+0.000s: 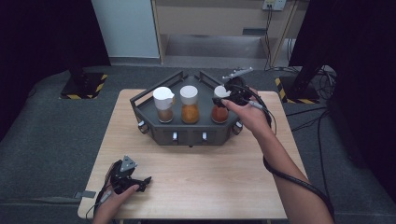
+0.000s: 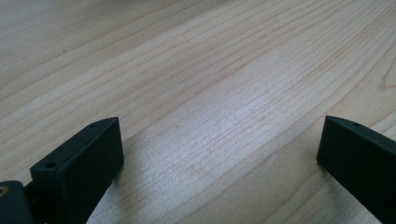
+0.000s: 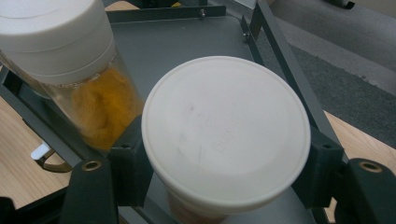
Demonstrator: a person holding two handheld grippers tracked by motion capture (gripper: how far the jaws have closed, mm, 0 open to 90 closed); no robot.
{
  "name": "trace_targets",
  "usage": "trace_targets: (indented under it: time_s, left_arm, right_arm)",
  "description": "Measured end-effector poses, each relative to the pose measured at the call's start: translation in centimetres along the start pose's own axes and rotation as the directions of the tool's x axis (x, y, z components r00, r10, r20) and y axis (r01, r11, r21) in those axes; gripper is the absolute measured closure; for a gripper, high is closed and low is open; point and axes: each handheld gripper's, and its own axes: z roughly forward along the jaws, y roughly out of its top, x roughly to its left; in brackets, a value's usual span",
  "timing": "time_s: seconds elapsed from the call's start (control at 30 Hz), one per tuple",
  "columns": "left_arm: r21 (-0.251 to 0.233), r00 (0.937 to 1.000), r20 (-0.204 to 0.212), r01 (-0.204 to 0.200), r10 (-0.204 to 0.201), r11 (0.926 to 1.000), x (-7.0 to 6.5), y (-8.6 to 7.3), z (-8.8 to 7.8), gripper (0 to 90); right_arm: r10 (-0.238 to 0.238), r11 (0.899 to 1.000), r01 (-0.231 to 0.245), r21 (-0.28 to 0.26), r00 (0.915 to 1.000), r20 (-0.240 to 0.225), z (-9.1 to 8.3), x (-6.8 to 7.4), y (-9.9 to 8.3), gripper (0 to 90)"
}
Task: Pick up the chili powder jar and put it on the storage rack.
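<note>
over at two o'clock on the table, the right gripper pinches the red spice jar just under its white cap, probably to lift it off the dark tray, where it stands rightmost of three. down at seven o'clock the left gripper rests, jaws spread over bare wood, likely kept clear.
</note>
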Motion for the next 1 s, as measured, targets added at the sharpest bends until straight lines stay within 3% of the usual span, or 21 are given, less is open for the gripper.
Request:
trace_targets:
  time_s: [0.3, 0.53, 0.63, 1.0]
  left_arm:
    - [0.000, 1.0000, 0.000, 0.000, 0.000, 1.0000, 0.0, 0.0, 0.0, 0.0]
    - [0.000, 1.0000, -0.001, 0.000, 0.000, 1.0000, 0.0, 0.0, 0.0, 0.0]
    - [0.001, 1.0000, -0.001, -0.002, 0.002, 1.0000, 0.0, 0.0, 0.0, 0.0]
    - [0.001, 1.0000, -0.001, -0.002, 0.002, 1.0000, 0.0, 0.0, 0.0, 0.0]
  right_arm:
    - [-0.001, 1.000, 0.001, -0.007, 1.0000, -0.010, 0.0, -0.2, -0.1, 29.6]
    - [-0.023, 1.000, 0.023, -0.014, 0.9997, -0.005, -0.1, 0.3, -0.6, 13.9]
    - [-0.030, 0.999, 0.030, -0.029, 0.9994, 0.016, -0.7, 0.6, -1.1, 10.1]
    - [-0.026, 0.998, 0.027, -0.061, 0.9996, 0.009, -3.3, 0.6, -3.7, 4.4]
